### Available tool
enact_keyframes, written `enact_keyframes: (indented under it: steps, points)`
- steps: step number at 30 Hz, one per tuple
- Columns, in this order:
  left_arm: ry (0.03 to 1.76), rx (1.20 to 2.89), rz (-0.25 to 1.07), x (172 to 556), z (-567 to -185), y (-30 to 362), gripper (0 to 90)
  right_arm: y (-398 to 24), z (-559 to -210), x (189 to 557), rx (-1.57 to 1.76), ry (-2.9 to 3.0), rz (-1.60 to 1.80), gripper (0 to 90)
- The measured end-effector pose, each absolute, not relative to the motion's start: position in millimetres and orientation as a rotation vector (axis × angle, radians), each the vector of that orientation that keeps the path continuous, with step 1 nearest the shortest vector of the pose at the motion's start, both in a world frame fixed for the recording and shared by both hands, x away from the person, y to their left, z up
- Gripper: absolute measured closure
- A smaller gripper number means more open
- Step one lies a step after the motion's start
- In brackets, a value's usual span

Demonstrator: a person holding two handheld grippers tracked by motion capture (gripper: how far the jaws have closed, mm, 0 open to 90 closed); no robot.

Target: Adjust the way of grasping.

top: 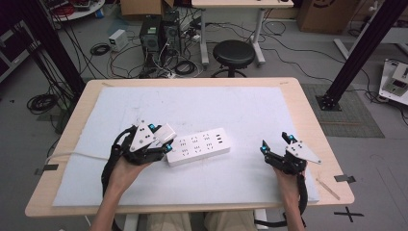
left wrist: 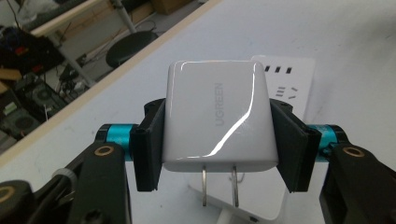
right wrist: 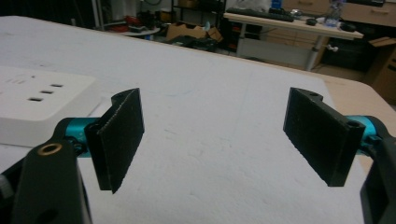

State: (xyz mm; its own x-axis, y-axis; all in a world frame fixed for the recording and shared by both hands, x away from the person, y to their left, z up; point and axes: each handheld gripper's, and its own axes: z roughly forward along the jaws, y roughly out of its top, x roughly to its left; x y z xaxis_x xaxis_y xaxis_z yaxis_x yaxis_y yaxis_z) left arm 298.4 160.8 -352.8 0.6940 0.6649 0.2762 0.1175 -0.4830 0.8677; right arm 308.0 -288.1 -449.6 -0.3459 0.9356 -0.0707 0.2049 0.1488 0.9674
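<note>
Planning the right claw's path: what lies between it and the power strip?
Bare white mat separates the right claw and the power strip, seen from the high view.

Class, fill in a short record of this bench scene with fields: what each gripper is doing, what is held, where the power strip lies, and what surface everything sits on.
left gripper: shut on the white charger, fingers clamped on its two sides
charger: two flat prongs showing, held above the power strip's end
right gripper: open, nothing between its fingers, off to the right of the strip
power strip: white, lying flat on the mat, near the left gripper
surface: white mat on a wooden table
</note>
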Motion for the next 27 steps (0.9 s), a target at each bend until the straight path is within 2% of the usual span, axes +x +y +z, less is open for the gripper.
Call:
enact_keyframes:
  steps: [4, 10, 13, 14, 19, 25, 26, 27]
  points:
    - [0.511, 1.996, 0.820, 289.6, -343.6, 152.6, 42.4, -288.6, -448.5, 308.9, 1.081, 1.691, 1.292, 20.7]
    - [0.378, 2.013, 0.935, 280.9, -332.2, 138.0, 42.4, -278.5, -421.1, 308.1, 0.996, 1.755, 1.417, 20.7]
    - [0.357, 2.015, 0.952, 280.5, -331.8, 136.2, 42.4, -276.4, -416.1, 308.6, 0.972, 1.762, 1.438, 20.7]
    - [0.309, 2.022, 1.011, 278.7, -332.4, 130.4, 42.4, -274.1, -411.6, 308.4, 0.958, 1.770, 1.459, 20.7]
    - [0.230, 2.021, 1.091, 275.8, -337.5, 120.0, 42.3, -257.4, -389.3, 312.2, 0.865, 1.894, 1.561, 20.7]
    - [0.184, 2.000, 1.129, 273.9, -340.5, 115.3, 42.4, -248.3, -378.5, 312.7, 0.824, 1.975, 1.624, 20.7]
    - [0.112, 1.979, 1.202, 271.0, -344.2, 109.7, 42.3, -243.6, -371.4, 312.5, 0.780, 2.026, 1.666, 20.7]
    - [0.112, 1.979, 1.202, 271.0, -344.2, 109.7, 42.4, -242.3, -369.4, 312.3, 0.775, 2.037, 1.690, 20.7]
